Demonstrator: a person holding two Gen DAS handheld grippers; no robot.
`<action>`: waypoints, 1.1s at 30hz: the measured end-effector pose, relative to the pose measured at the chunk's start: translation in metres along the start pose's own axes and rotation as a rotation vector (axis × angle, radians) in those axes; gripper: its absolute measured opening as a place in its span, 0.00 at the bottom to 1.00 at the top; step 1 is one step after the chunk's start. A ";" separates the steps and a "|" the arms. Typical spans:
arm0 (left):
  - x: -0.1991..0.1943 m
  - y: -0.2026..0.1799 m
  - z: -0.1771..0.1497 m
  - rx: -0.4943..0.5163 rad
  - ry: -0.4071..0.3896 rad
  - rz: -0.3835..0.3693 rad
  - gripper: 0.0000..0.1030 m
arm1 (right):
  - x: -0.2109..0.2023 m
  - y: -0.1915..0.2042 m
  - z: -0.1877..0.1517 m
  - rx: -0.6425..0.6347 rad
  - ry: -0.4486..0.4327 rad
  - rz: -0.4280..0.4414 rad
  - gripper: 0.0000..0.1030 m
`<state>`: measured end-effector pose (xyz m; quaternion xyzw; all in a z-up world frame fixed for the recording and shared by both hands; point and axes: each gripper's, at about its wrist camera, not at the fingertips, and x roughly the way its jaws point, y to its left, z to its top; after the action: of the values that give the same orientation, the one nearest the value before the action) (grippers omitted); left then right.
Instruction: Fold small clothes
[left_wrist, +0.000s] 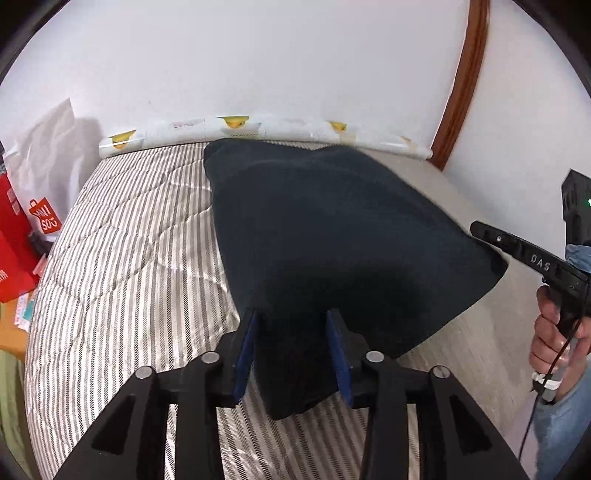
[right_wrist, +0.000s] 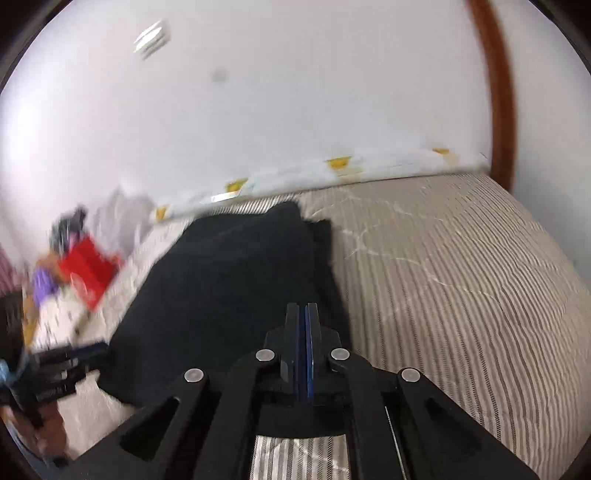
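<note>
- The left gripper (left_wrist: 291, 350) has its blue-padded fingers (left_wrist: 244, 354) spread, with a near corner of the dark navy garment (left_wrist: 332, 236) hanging between them; the pads stand clear of the cloth on both sides as far as the left wrist view shows, so I judge it a loose straddle rather than a pinch.
- The right gripper (right_wrist: 304, 332) has its fingers pressed together, pads touching; whether a thin edge of cloth is caught between them cannot be told.
- From the left gripper, the garment spreads straight ahead and to the right; its near right corner reaches up to the right gripper (left_wrist: 484, 230).
- From the right gripper, the cloth lies ahead and to the left, its right edge running directly forward from the fingertips.
- The garment's long axis runs away from both grippers toward the wall, over the striped quilted mattress (left_wrist: 122, 236).
- Both grippers sit at the near edge; neither is clearly nearer, so a fold away from the person looks the likely move.
- Beyond the far end lies a duck-printed roll (left_wrist: 236, 127) against the wall.
</note>
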<state>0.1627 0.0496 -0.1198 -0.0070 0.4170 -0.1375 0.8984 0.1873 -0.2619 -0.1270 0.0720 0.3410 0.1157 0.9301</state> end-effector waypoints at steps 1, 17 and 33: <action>0.002 0.000 -0.004 0.007 0.008 0.004 0.37 | 0.008 0.000 -0.004 -0.013 0.031 -0.019 0.04; 0.009 0.027 0.040 -0.011 -0.002 0.000 0.41 | 0.038 -0.004 0.063 -0.099 0.092 -0.019 0.53; 0.049 0.053 0.068 -0.038 0.008 -0.036 0.41 | 0.181 -0.011 0.129 -0.028 0.252 0.176 0.13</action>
<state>0.2565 0.0815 -0.1192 -0.0310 0.4231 -0.1456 0.8938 0.4069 -0.2324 -0.1432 0.0734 0.4456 0.2096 0.8673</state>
